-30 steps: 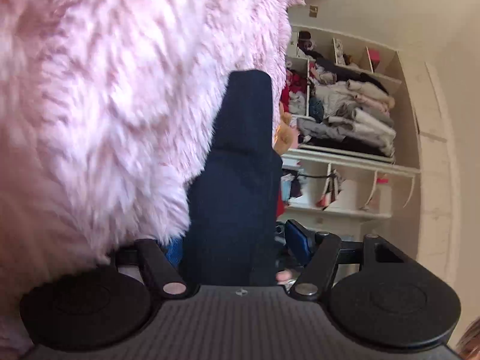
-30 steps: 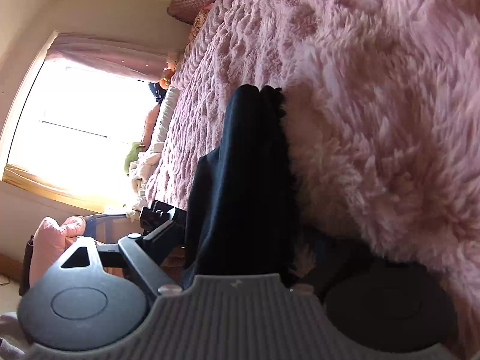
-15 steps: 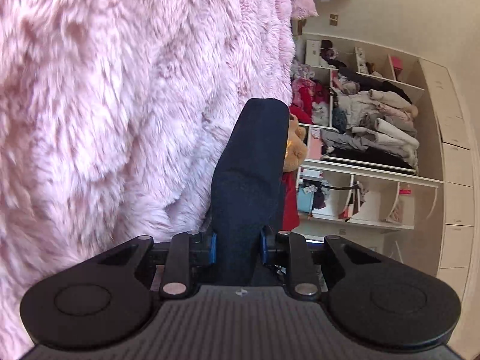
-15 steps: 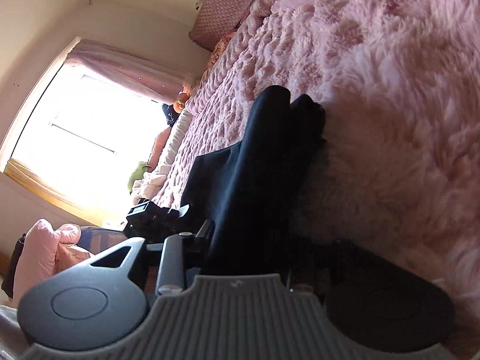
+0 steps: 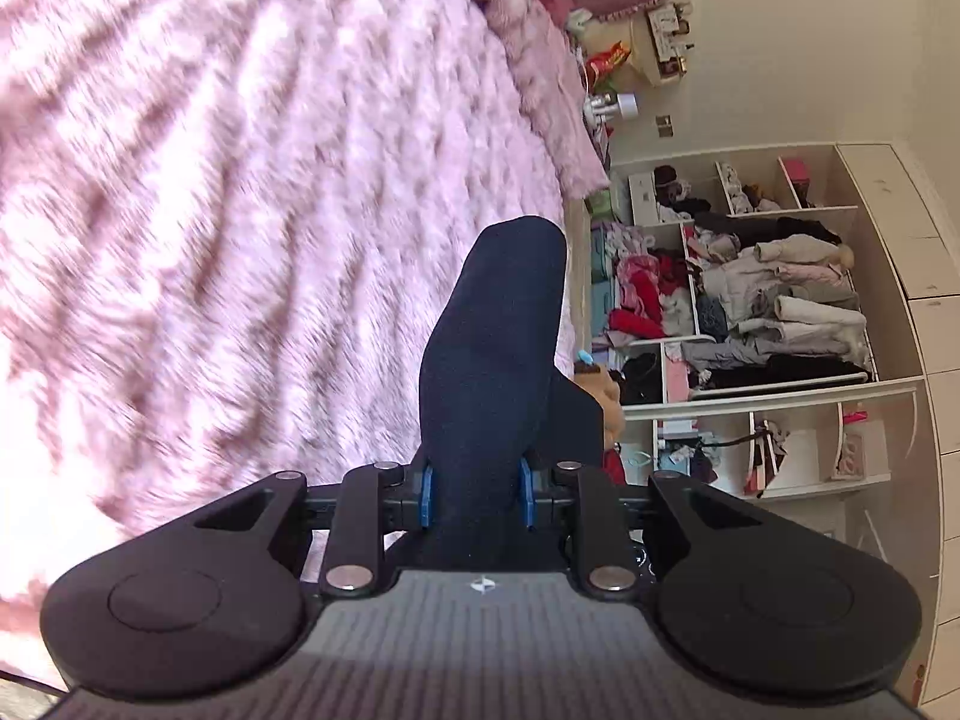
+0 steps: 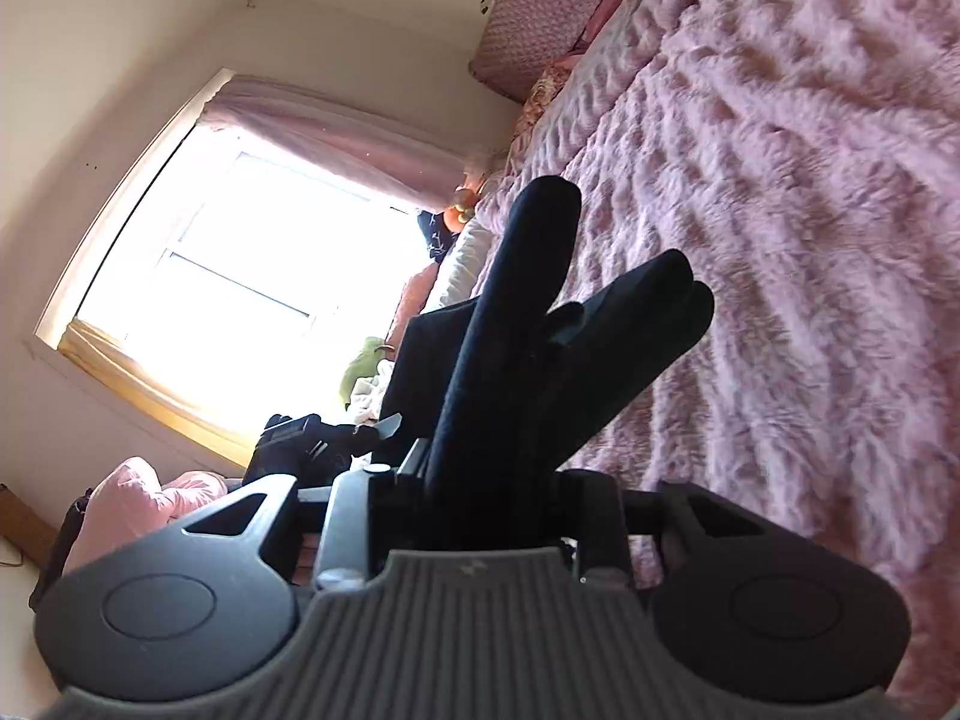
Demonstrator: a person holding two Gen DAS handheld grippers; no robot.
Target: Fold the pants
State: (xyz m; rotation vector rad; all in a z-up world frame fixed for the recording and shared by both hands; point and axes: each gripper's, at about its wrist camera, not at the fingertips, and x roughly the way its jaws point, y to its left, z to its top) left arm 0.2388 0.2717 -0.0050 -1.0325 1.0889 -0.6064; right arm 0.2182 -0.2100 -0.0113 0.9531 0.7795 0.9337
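Observation:
The dark navy pants are folded into a thick bundle that sticks up from between my fingers, above the fluffy pink bed blanket. My left gripper is shut on the bundle's near end, its blue pads pressing both sides. In the right wrist view the pants look black and split into two or three rolled layers fanning forward. My right gripper holds them at the base, its jaws still closing on the cloth. The pinched cloth hides the right fingertips.
The pink blanket covers the bed, with pillows at its head. An open wardrobe stuffed with clothes stands beyond the bed's edge. On the other side are a bright window and a pink cushion.
Both grippers went from open around the pants to shut on them. The bundle has come up off the blanket and both views now look from farther back across the bed.

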